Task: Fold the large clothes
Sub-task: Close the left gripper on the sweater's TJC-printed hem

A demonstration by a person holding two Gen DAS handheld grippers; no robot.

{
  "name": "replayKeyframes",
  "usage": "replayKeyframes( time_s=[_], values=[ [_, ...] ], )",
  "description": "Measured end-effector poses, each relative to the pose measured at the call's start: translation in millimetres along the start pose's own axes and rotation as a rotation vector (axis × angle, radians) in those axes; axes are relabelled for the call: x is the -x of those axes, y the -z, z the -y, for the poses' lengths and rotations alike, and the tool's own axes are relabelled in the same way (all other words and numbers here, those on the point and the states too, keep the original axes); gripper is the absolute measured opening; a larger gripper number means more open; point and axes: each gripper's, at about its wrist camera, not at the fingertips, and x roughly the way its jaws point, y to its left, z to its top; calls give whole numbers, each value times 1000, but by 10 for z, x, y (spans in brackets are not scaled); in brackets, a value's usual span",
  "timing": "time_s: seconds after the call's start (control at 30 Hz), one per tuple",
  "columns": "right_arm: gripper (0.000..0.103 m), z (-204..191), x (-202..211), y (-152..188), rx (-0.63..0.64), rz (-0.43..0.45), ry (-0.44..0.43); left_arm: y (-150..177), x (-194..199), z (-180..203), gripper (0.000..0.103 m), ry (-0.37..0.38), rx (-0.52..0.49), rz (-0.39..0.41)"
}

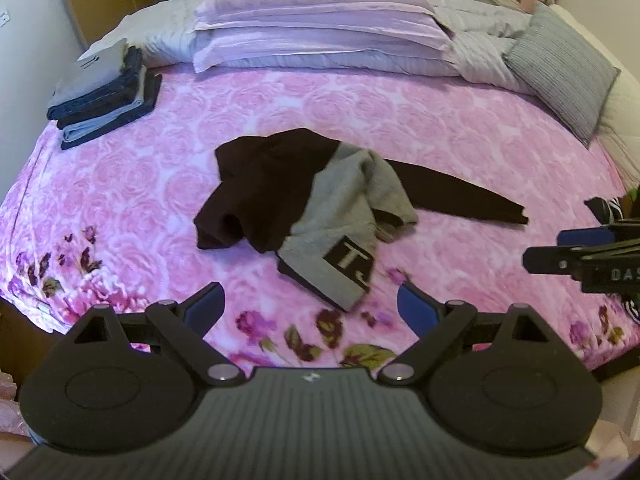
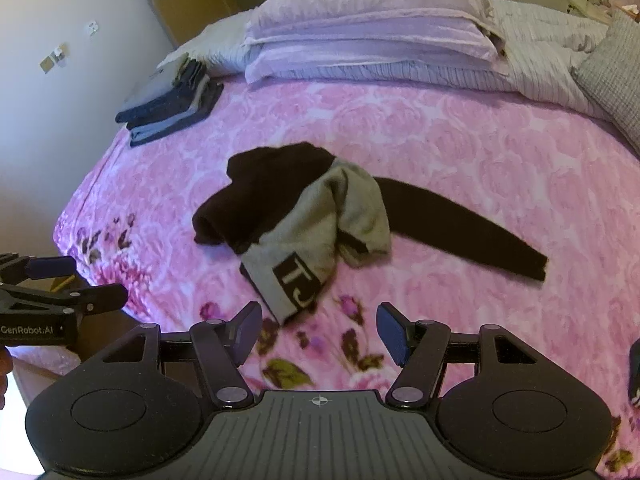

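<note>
A crumpled black and grey sweater (image 1: pixel 312 204) (image 2: pixel 296 216) lies in a heap in the middle of the pink flowered bed, one black sleeve stretched out to the right. A grey panel with a black letter patch points toward me. My left gripper (image 1: pixel 310 310) hovers open just short of the sweater's near hem, nothing between its blue pads. My right gripper (image 2: pixel 318 330) is likewise open and holds nothing, above the same near hem. Each gripper shows at the edge of the other's view: the right gripper (image 1: pixel 560 254) and the left gripper (image 2: pixel 80 280).
A stack of folded dark jeans and grey clothes (image 1: pixel 104 92) (image 2: pixel 172 104) sits at the bed's far left. Lilac pillows and folded bedding (image 1: pixel 316 28) (image 2: pixel 372 28) lie across the head. A grey cushion (image 1: pixel 560 76) leans at the right. A wall and door stand left.
</note>
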Motion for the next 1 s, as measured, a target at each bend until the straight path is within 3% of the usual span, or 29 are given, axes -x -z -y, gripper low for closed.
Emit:
replayKeyframes(
  time_s=[0.53,0.87,1.0],
  values=[
    [61,285,-143,146,-12,-27,9,-9,-336,294,91,12,-32,-49],
    [61,616,-452,205,-75,-56,61,-1,-964,410,91,36,-63,-80],
    [61,852,-572,281,-133,-71,112,136,-1374,457,91,16,-130,-23]
  ],
)
